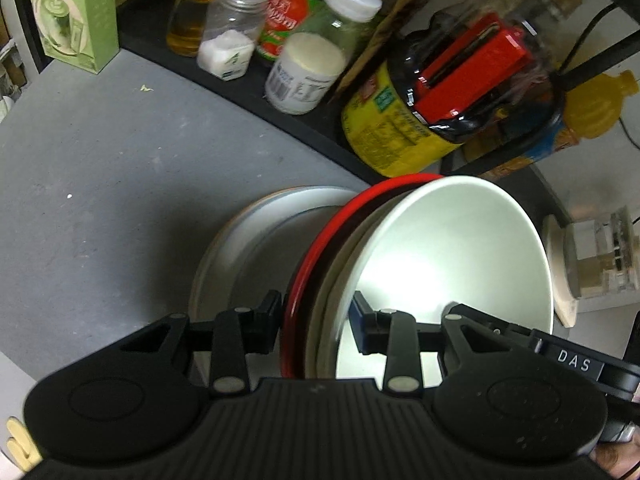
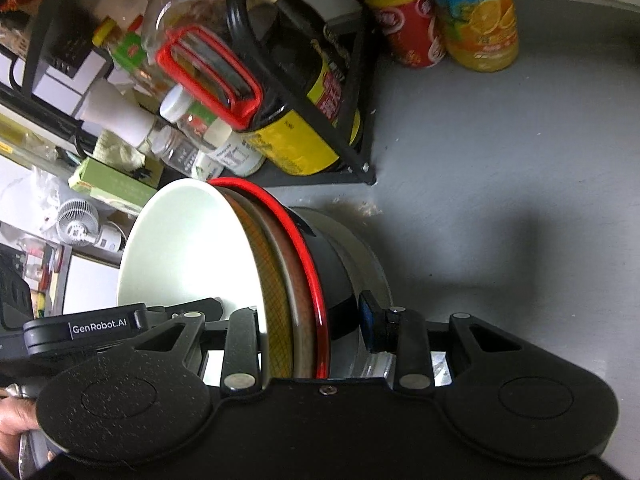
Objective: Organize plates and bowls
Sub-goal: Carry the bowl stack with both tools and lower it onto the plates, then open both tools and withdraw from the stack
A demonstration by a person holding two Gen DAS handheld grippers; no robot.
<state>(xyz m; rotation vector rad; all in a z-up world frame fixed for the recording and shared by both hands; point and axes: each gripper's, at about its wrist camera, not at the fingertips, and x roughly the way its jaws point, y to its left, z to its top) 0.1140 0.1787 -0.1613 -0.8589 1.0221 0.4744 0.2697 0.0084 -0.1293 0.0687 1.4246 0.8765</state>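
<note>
A nested stack of bowls is held between both grippers: a white bowl (image 1: 448, 256) innermost, a beige patterned bowl (image 2: 276, 300) around it, then a bowl with a red rim (image 1: 316, 256) and black outside (image 2: 332, 276). A grey plate (image 1: 248, 248) lies under or beside the stack on the grey counter. My left gripper (image 1: 314, 326) is shut on the stack's rims, one finger inside the white bowl, one outside the red rim. My right gripper (image 2: 308, 332) grips the opposite side of the same stack (image 2: 188, 248) in the same way.
A black rack (image 1: 248, 96) holds spice jars, an oil bottle and a big dark sauce bottle with a yellow label (image 1: 400, 128). A green box (image 1: 76, 12) stands at the back left. A red can (image 2: 408, 16) and an orange juice bottle (image 2: 480, 12) stand on the counter (image 2: 500, 160).
</note>
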